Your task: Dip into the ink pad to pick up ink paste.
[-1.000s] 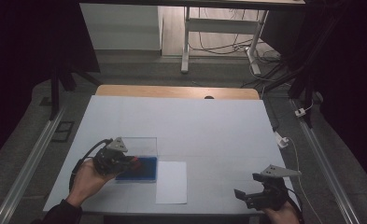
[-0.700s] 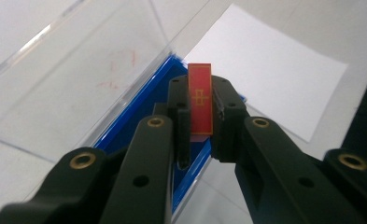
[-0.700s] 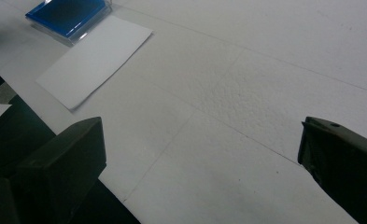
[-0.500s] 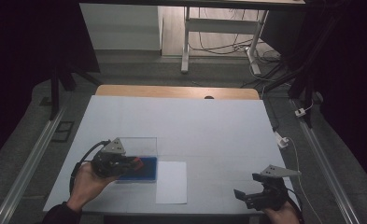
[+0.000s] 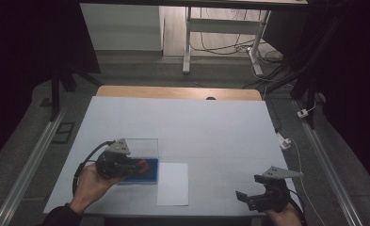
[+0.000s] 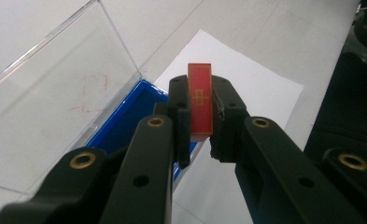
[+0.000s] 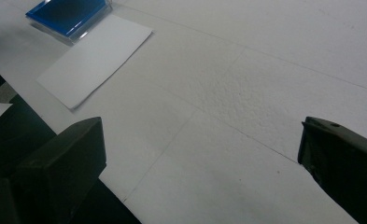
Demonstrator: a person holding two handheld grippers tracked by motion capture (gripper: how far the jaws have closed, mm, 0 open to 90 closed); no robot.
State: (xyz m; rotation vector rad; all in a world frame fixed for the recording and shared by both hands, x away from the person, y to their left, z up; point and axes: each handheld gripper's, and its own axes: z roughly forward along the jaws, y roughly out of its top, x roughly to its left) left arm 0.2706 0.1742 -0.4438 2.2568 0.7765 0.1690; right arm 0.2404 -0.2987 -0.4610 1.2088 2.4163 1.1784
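Left gripper is clamped tight on a small red block, a flat, slim rectangle standing on edge between the two black jaws, its face printed with a thin gold border and a gold cross-like mark. The jaws are matte black plastic with brass-coloured rivets, closed right up against both faces of the block. Just below and beyond the jaw tips sits a blue tray, glossy, with a clear plastic lid hinged open behind it; the lid is smooth and see-through with some faint red scribble on it. Past the tips lies a white sheet of paper, flat and rectangular, just beside the tray.

From the high view, the left gripper hangs over the blue tray at the near left of the white table, held in the person's left hand, the red block showing at its tip. The paper lies to the gripper's right, touching the tray's side or nearly so.

Right gripper sits at the near right edge of the table, well apart from everything. In its own view the two blunt black jaws stand wide apart with nothing between them, above a faintly pebbled white tabletop, with the paper and the blue tray far ahead to its left.
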